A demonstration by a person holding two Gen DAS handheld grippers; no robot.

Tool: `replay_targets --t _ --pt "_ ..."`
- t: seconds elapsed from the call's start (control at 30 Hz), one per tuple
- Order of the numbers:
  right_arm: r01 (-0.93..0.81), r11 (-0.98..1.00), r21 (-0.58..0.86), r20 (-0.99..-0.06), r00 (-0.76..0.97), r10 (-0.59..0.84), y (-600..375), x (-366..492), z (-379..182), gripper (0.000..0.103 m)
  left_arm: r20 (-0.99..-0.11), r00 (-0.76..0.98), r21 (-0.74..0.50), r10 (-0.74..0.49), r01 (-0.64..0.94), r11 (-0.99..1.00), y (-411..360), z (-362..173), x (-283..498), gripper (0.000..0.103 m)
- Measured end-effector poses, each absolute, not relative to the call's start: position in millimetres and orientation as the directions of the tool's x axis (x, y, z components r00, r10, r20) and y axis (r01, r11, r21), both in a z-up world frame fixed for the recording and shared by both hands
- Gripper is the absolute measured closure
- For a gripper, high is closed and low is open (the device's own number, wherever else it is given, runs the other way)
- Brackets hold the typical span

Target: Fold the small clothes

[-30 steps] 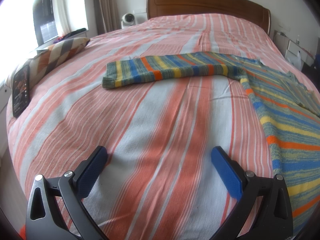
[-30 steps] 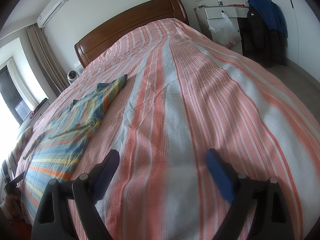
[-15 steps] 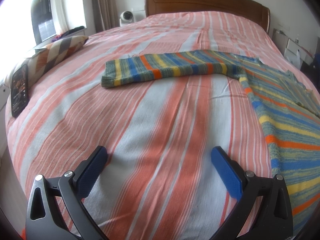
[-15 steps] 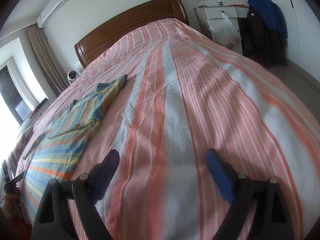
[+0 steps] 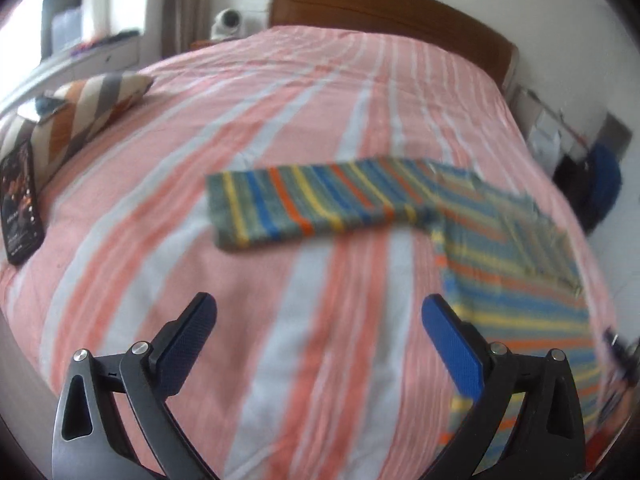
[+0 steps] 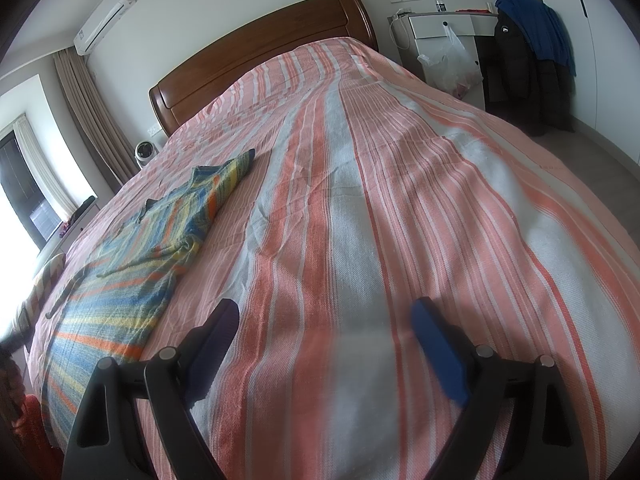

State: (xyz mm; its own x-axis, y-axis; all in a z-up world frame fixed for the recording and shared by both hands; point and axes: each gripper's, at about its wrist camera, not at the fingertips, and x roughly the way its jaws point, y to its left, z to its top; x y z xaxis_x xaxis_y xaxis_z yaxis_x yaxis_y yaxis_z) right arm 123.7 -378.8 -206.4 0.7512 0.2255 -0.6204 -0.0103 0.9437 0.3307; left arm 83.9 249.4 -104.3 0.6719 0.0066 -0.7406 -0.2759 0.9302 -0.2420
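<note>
A small sweater striped in blue, yellow, orange and grey-green lies flat on the bed, one sleeve stretched out to the left. My left gripper is open and empty, above the bedspread short of that sleeve. The sweater also shows in the right wrist view, at the left. My right gripper is open and empty over bare bedspread, to the right of the sweater.
The bed has a pink and white striped cover and a wooden headboard. A phone and a patterned pillow lie at the bed's left edge. A desk and hanging jackets stand at the right.
My left gripper has risen and swung, so the sweater now sits lower and nearer in its blurred view. The right gripper has not moved. Both stay open.
</note>
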Motion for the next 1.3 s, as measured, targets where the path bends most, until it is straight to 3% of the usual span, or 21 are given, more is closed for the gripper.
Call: replay_targets --t 0.17,0.23,0.37,0.4,0.43,0.47,0.57,0.67,0.83,0.97,1.0,1.07,1.1,1.13,1.27,1.3 --pt "-0.012 0.944 0.331 -0.617 0.754 0.226 -378 123 -205 0.015 -0.815 0.58 -0.31 -0.003 -0.432 0.847 327 -123 127 0.004" --pt "-0.011 0.944 0.329 -0.618 0.754 0.224 -378 123 -205 0.015 -0.839 0.544 -0.309 -0.024 -0.439 0.844 336 -132 147 0.02" --pt "-0.009 0.948 0.319 -0.623 0.752 0.217 -377 124 -204 0.015 -0.887 0.459 -0.297 -0.059 -0.465 0.834 333 -157 182 0.039" --pt "-0.008 0.948 0.317 -0.624 0.751 0.215 -376 124 -203 0.015 -0.892 0.45 -0.276 -0.039 -0.475 0.836 329 -160 186 0.055" --pt "-0.008 0.949 0.315 -0.625 0.751 0.214 -376 125 -203 0.015 -0.898 0.44 -0.24 -0.008 -0.474 0.847 323 -161 191 0.09" --pt "-0.007 0.949 0.314 -0.626 0.751 0.213 -375 125 -203 0.015 -0.905 0.424 -0.193 0.029 -0.471 0.861 318 -161 195 0.101" --pt "-0.008 0.949 0.315 -0.625 0.751 0.213 -374 125 -203 0.015 -0.891 0.439 -0.115 0.117 -0.465 0.878 301 -140 199 0.101" --pt "-0.009 0.948 0.32 -0.62 0.754 0.217 -374 125 -203 0.015 -0.817 0.552 -0.046 0.166 -0.349 0.936 255 -84 203 0.101" --pt "-0.009 0.949 0.316 -0.617 0.758 0.213 -373 126 -204 0.015 -0.703 0.71 0.009 0.035 -0.041 0.999 125 -4 216 0.101" --pt "-0.009 0.95 0.312 -0.618 0.757 0.21 -372 126 -204 0.015 -0.695 0.712 0.012 -0.095 0.144 0.989 27 -1 230 0.1" --pt "-0.008 0.95 0.311 -0.619 0.757 0.209 -372 127 -204 0.015 -0.713 0.69 0.007 -0.125 0.185 0.983 5 -12 236 0.094" --pt "-0.008 0.951 0.308 -0.621 0.756 0.208 -371 127 -205 0.015 -0.773 0.621 0.003 -0.13 0.208 0.978 -27 -45 246 0.068" --pt "-0.008 0.951 0.309 -0.621 0.756 0.208 -371 127 -205 0.015 -0.795 0.594 0.0 -0.119 0.196 0.981 -31 -57 248 0.04" --pt "-0.008 0.951 0.309 -0.621 0.756 0.209 -371 127 -205 0.015 -0.801 0.586 -0.016 -0.124 0.187 0.982 -31 -64 242 0.035" --pt "-0.009 0.95 0.312 -0.62 0.756 0.21 -371 127 -205 0.015 -0.792 0.583 -0.136 -0.18 0.12 0.983 21 -72 230 0.032" --pt "-0.01 0.949 0.315 -0.617 0.757 0.212 -372 127 -205 0.015 -0.79 0.591 -0.141 -0.165 0.086 0.986 31 -71 232 0.025"
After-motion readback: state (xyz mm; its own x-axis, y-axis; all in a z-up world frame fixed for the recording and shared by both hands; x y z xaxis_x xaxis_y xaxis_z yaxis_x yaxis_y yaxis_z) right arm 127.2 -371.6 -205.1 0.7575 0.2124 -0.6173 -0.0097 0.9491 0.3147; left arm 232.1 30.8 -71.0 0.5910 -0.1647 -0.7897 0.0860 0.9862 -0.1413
